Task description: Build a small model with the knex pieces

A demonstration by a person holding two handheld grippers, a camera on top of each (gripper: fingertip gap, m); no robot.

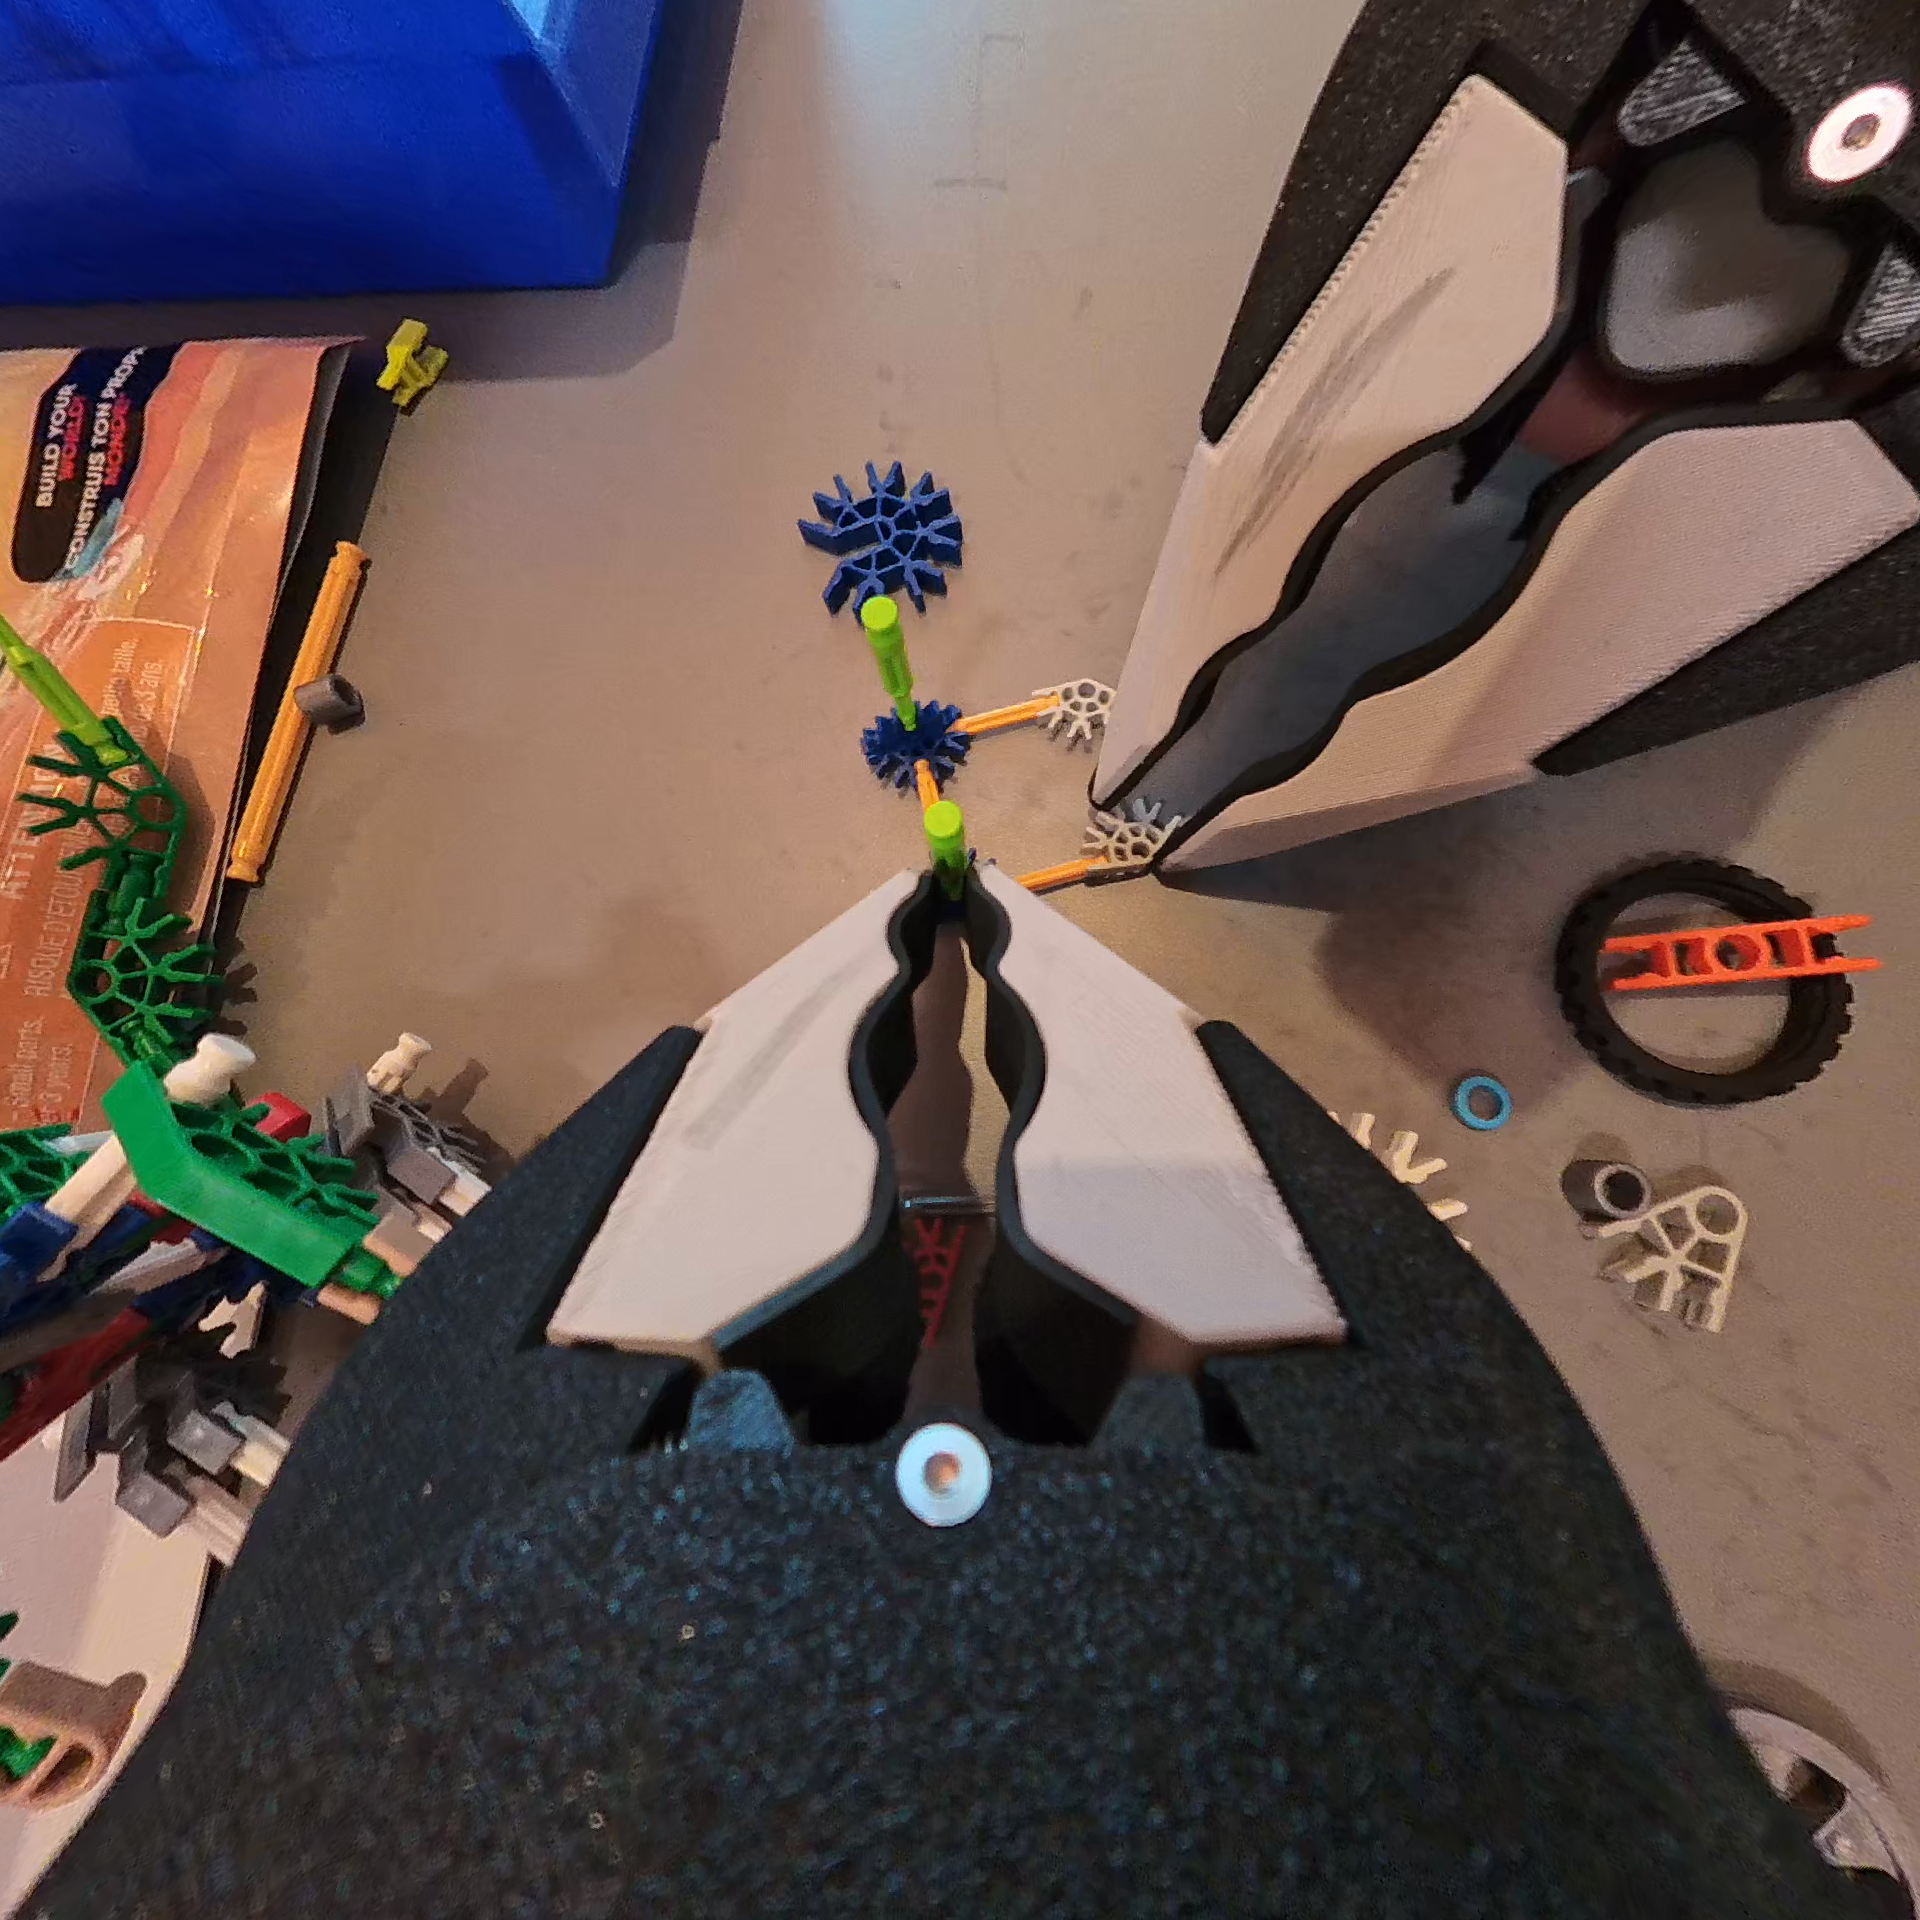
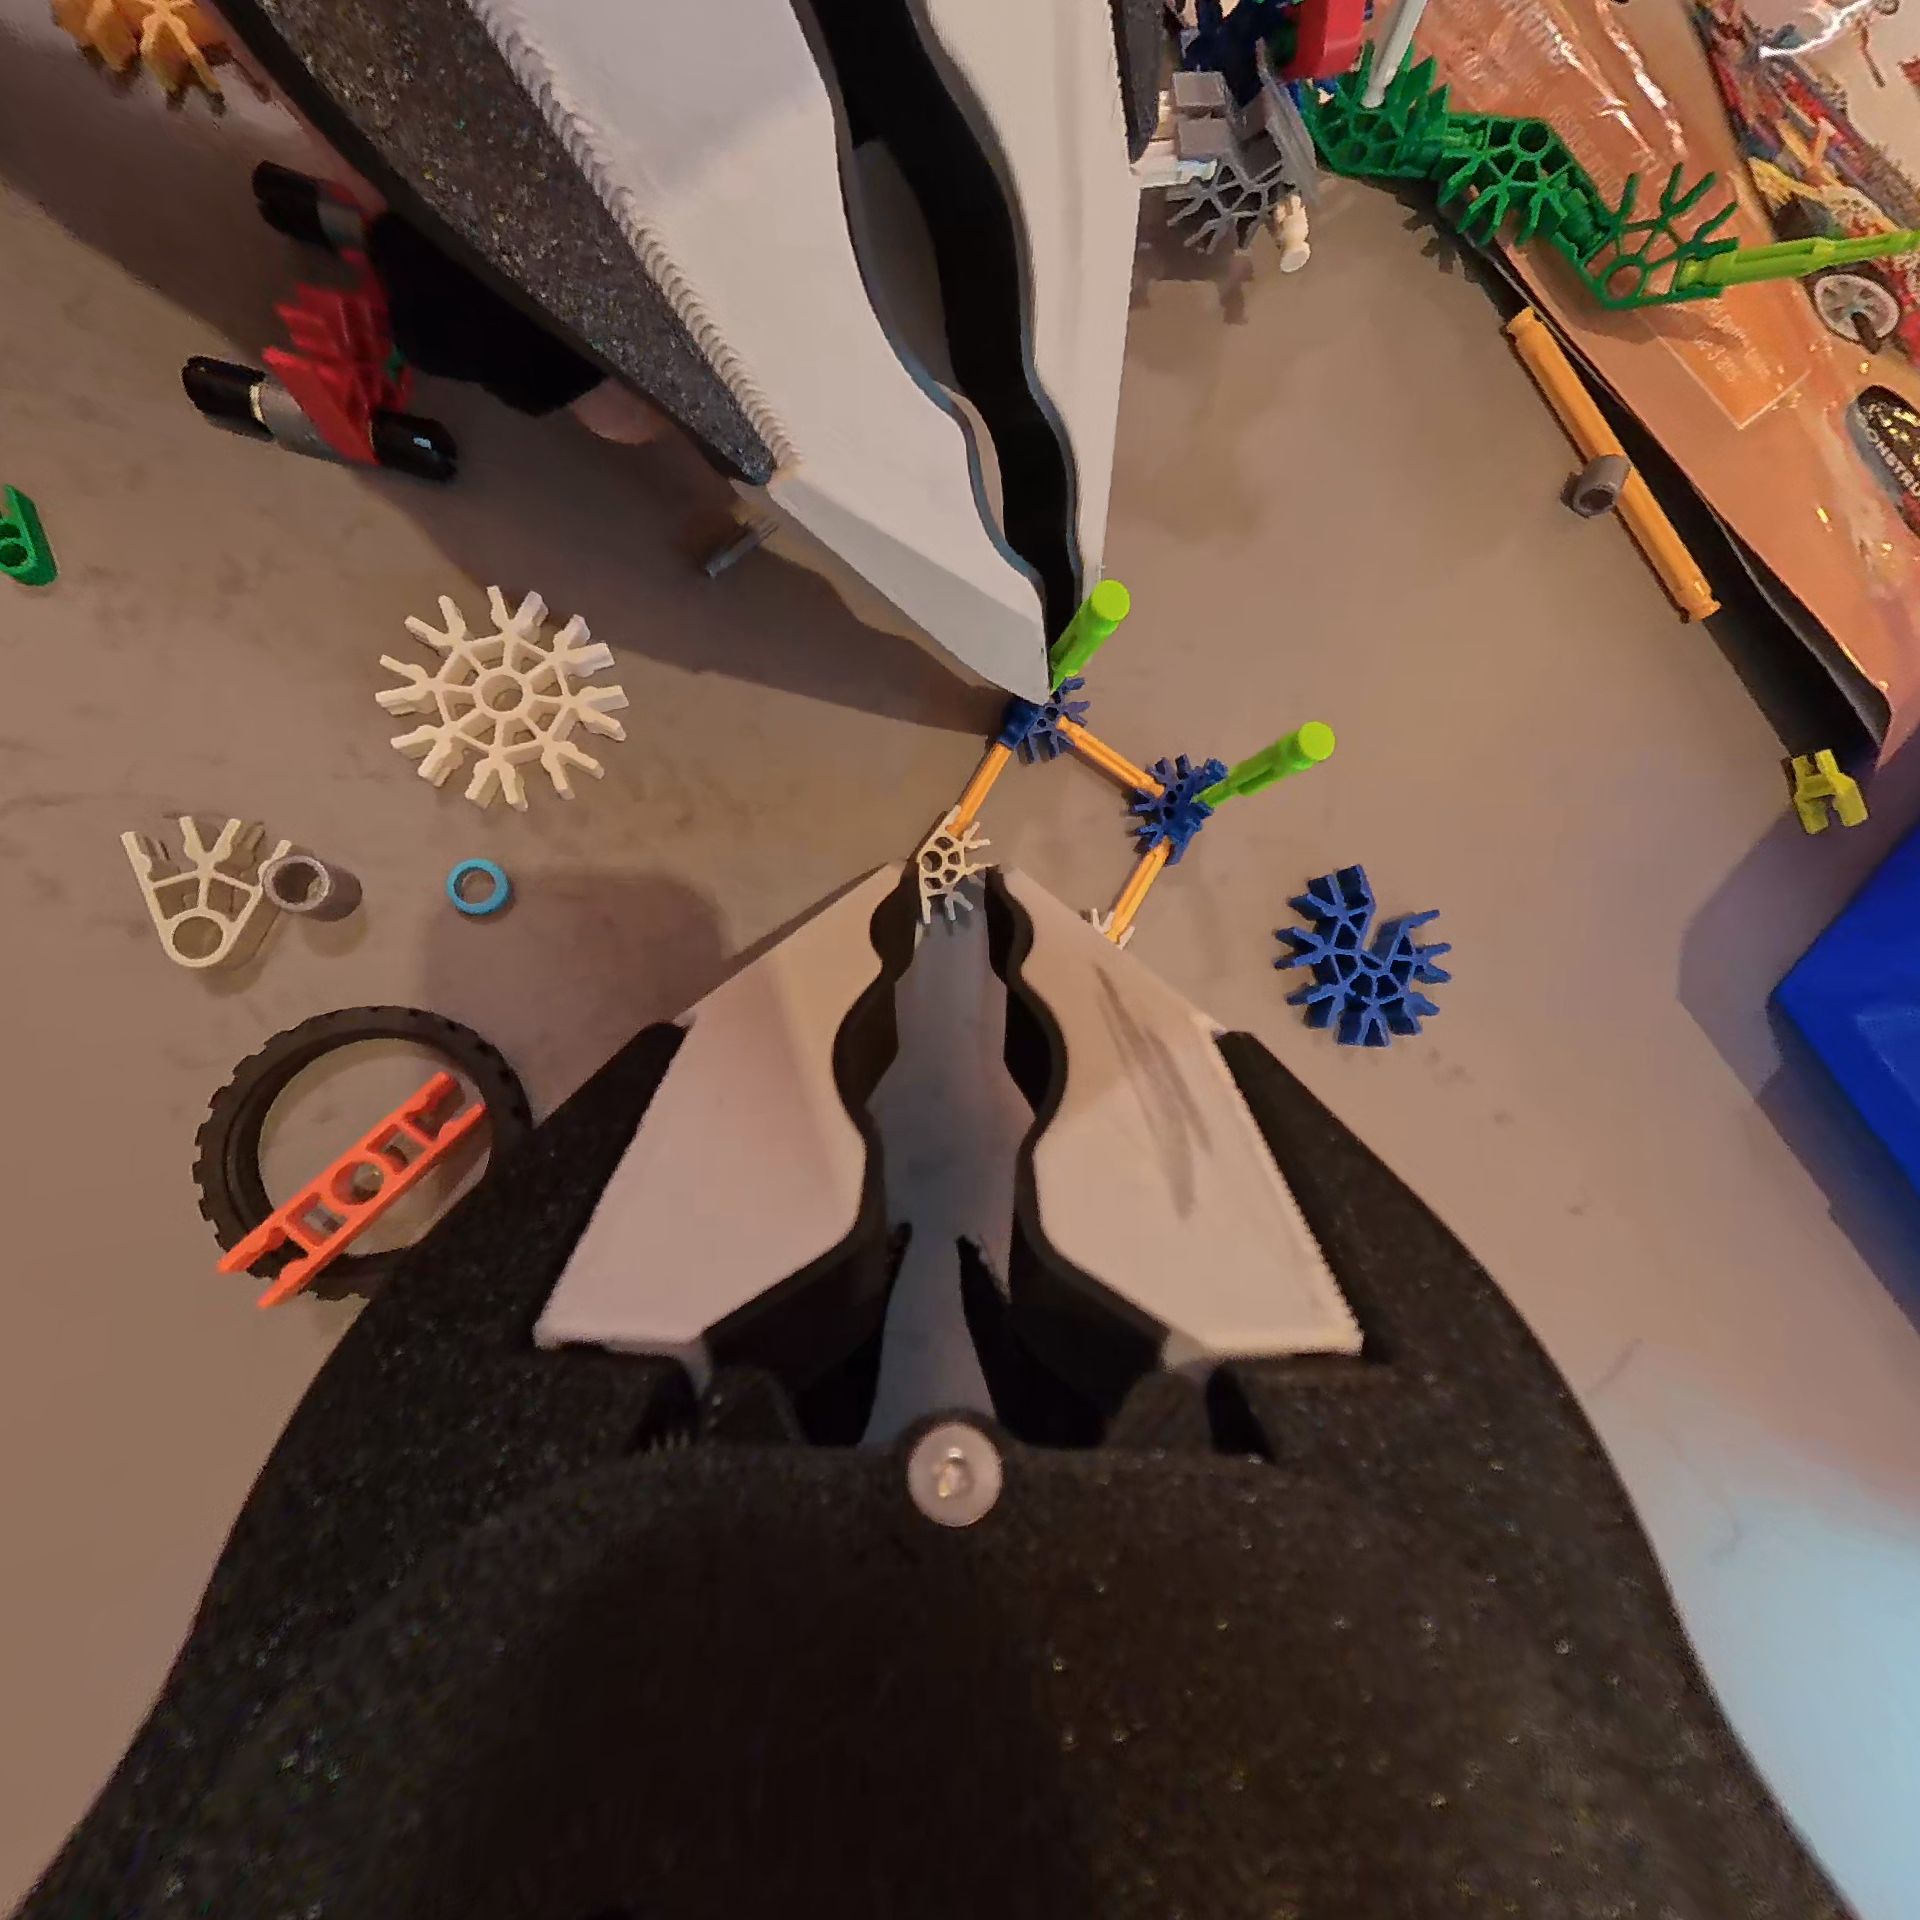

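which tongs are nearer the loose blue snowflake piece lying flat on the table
Right, though only narrowly. The right tongs grip a grey connector just beside the loose blue snowflake piece; the left tongs clamp the far blue hub of the small frame, beyond the other hub.

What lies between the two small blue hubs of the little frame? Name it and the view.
A short orange rod, plugged into the upper blue hub and the lower blue hub; the right wrist view shows it.

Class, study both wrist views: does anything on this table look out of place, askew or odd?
One oddity: an orange ladder-like piece lies slanted across the black tyre ring, ends sticking past the rim. Otherwise parts are just scattered loose; the small rod-and-connector frame, gripped by both grippers, looks intact.
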